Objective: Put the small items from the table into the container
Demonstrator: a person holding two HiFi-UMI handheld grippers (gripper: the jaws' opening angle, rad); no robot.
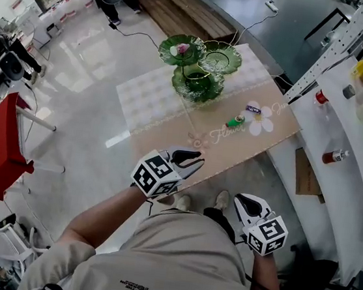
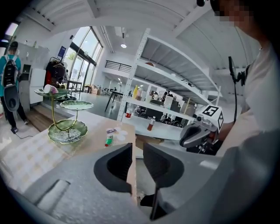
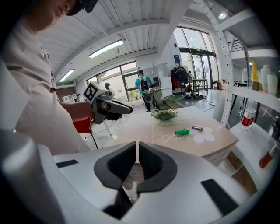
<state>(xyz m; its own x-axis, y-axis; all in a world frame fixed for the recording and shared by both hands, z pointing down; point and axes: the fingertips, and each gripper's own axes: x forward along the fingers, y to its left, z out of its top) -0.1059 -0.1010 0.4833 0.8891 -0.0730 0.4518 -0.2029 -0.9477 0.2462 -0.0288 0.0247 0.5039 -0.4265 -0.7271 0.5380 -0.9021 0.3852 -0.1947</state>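
Green item [image 1: 236,121] and purple item [image 1: 254,107] lie unpicked near the table's [image 1: 260,143] right edge, so your left gripper [image 1: 196,160] is narrowly open, right gripper [image 1: 239,201] almost closed, both empty.

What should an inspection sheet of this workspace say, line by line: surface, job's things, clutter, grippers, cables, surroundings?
surface: table cloth, one part white patterned, one part tan with a printed flower.
job's things: green item and purple item lie apart on the tan part; green tiered stand toward the far end, a pink item in its top dish.
clutter: nothing seen.
grippers: left gripper at the near edge, jaws slightly apart, empty; right gripper off the table, jaws almost together, empty.
cables: black cable on the floor beyond the table.
surroundings: white shelf with bottles at right; red chair at left.
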